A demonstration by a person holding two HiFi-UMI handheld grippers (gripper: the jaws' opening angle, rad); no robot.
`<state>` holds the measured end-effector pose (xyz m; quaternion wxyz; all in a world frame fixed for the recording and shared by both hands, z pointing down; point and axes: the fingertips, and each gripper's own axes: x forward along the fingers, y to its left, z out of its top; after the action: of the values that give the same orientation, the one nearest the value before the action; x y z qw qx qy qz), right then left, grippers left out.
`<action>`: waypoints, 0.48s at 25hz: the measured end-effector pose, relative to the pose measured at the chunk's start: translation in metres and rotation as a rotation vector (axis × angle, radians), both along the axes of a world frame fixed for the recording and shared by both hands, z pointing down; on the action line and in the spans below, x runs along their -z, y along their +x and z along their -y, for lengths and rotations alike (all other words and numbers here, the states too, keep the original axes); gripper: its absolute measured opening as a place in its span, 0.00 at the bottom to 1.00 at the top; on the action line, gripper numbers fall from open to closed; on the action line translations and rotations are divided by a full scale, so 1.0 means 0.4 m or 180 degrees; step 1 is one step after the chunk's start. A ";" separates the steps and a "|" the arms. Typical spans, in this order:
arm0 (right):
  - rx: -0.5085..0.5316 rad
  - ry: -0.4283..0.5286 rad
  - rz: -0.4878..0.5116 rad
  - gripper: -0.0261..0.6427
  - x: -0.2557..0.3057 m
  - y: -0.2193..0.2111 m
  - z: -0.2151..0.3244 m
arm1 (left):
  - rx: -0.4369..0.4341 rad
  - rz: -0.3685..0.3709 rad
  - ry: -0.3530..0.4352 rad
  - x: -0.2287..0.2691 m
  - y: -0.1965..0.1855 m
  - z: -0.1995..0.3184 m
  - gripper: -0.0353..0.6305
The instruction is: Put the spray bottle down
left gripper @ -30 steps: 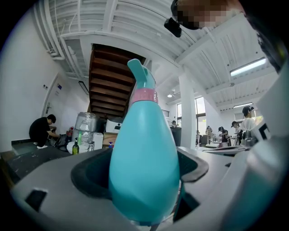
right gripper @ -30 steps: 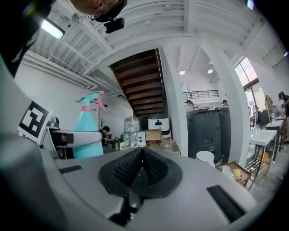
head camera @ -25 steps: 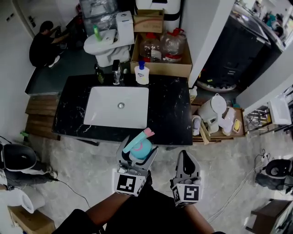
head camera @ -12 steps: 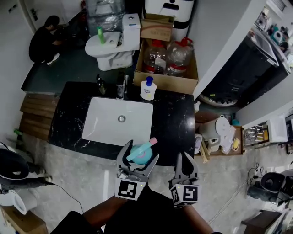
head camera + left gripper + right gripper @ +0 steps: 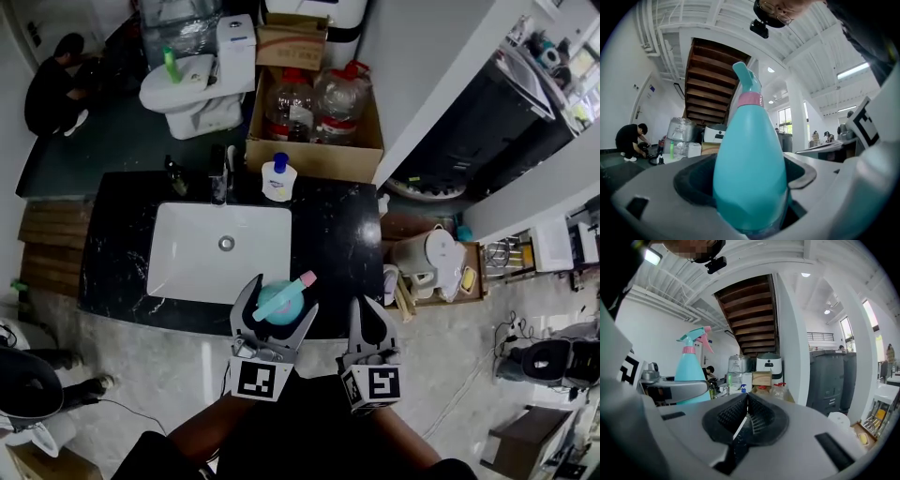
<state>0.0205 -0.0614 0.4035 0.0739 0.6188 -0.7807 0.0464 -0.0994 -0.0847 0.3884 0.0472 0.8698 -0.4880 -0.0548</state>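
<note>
1. The left gripper [image 5: 279,309] is clamped on a teal spray bottle [image 5: 747,164], one jaw on each side of its rounded body. The bottle stands upright, with a pink collar and a teal trigger head.
2. In the left gripper view, the bottle's base is hidden down between the jaws.
3. From the head view, the bottle sits over the near edge of a black marble countertop [image 5: 342,234], just right of a white sink [image 5: 220,253]. It seems to be held above the counter, but whether it touches cannot be told.
4. The right gripper [image 5: 368,314] is just right of the left one. Its ribbed jaw pads are pressed together with nothing between them.
5. The person's forearms are cut off by the near edge of the head view.
6. Counted on the counter: one sink, one faucet [image 5: 220,183] at its far side, and one white pump bottle [image 5: 277,178] with a blue cap near the faucet.
7. Beyond the counter, one cardboard box [image 5: 314,145] holds two large clear water jugs [image 5: 281,103].
8. Far left of the box there is one white toilet [image 5: 187,89]. One person [image 5: 52,84] crouches at the far left, small and hard to make out.
9. One white kettle [image 5: 427,253] sits on a low shelf to the right of the counter.
</note>
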 end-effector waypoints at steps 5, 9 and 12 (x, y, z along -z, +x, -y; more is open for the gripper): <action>-0.0001 -0.0026 0.0053 0.06 -0.018 -0.006 -0.007 | 0.0001 -0.0001 -0.0125 -0.027 -0.007 -0.009 0.68; -0.0080 -0.0005 0.0090 0.06 0.000 0.016 -0.002 | 0.0054 -0.0061 -0.0155 -0.021 -0.016 -0.018 0.68; -0.0083 0.0066 0.0101 0.06 0.021 0.023 0.011 | 0.0084 -0.0031 -0.0135 -0.014 -0.018 -0.024 0.68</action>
<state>0.0299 -0.0657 0.3951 0.0545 0.6288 -0.7741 0.0491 -0.1066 -0.0750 0.3938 0.0673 0.8619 -0.5002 -0.0493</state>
